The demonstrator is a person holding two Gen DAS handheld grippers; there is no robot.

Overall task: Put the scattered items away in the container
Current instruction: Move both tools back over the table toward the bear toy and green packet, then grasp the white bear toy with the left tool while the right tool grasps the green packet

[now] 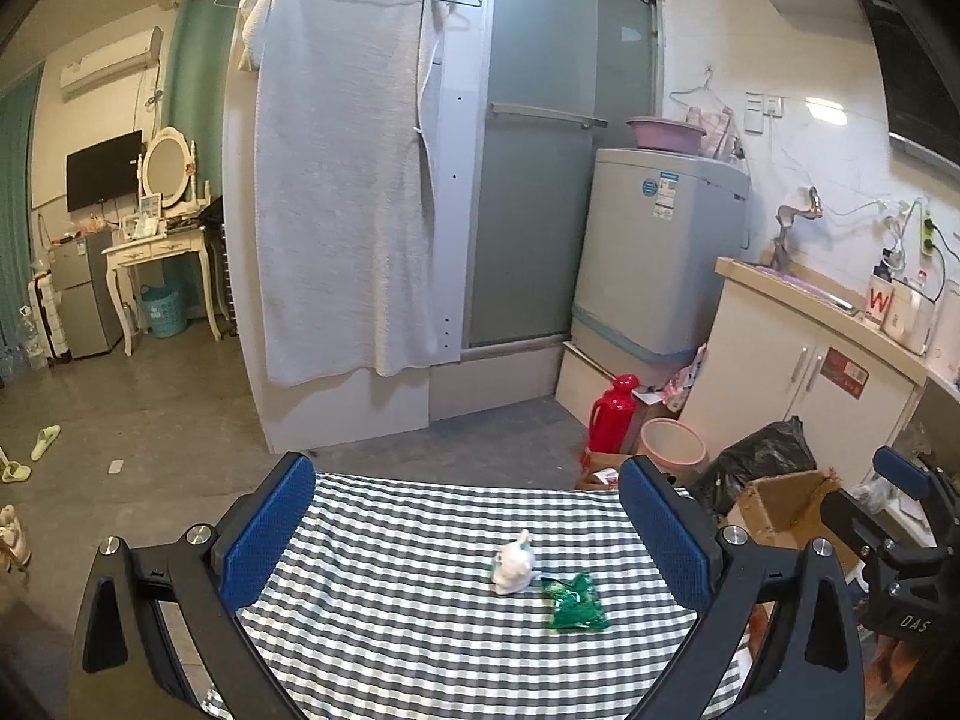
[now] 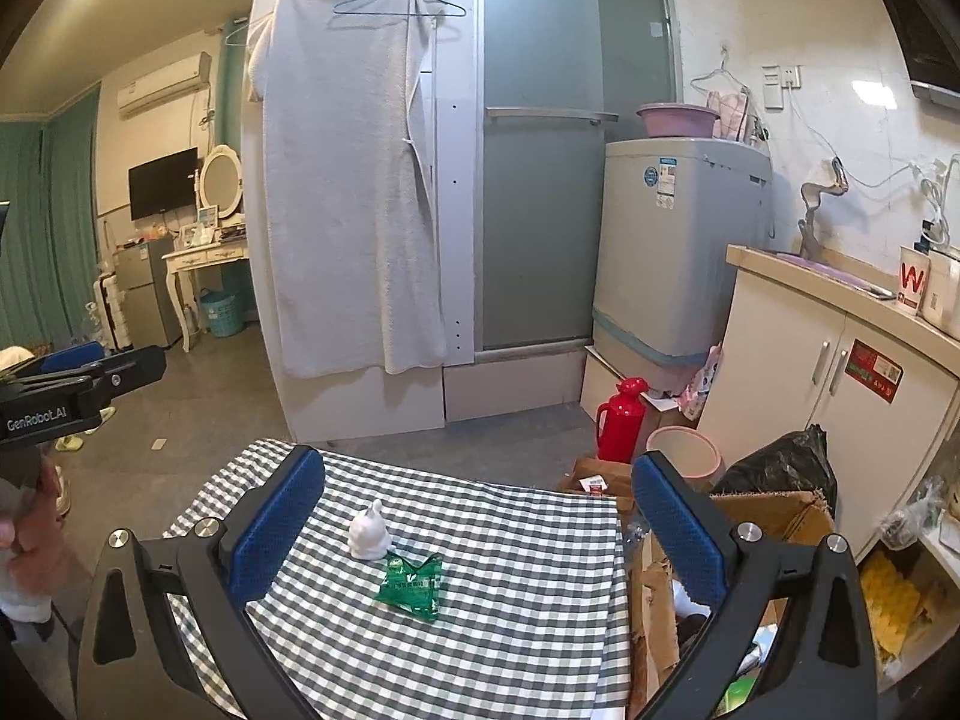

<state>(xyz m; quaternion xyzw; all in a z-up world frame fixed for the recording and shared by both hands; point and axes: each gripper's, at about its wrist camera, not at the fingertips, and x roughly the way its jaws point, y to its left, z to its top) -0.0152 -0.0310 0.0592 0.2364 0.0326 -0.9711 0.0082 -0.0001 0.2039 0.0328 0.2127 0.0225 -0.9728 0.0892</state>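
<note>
Big counter (image 1: 420,630) under a green and white checked cloth, seen from both cameras. Beside its right edge, down on the floor, an open cardboard box (image 1: 780,501), likely the container for the tidy-up, though hard to be sure. Behind the box, a black bag (image 1: 762,450).

Left gripper (image 1: 468,531) held above the near part of the counter, jaws spread wide, nothing between them. Right gripper (image 2: 480,525) the same: jaws wide apart and empty, hanging over the right side of the counter.

On the cloth, two small things, just beside each other and maybe touching. A green packet (image 2: 411,585), flat and crinkly. A little white bunny figure (image 2: 369,534), upright, at the far left corner of the packet.

Looks like the very start: both things lying on the cloth, nothing picked up yet. Next step, most likely: reach down to one of them, close on it, carry it right to the box. Packet thin and flat, so a low pinch at one edge needed. Bunny smooth and round, so a grip across its fat middle.
</note>
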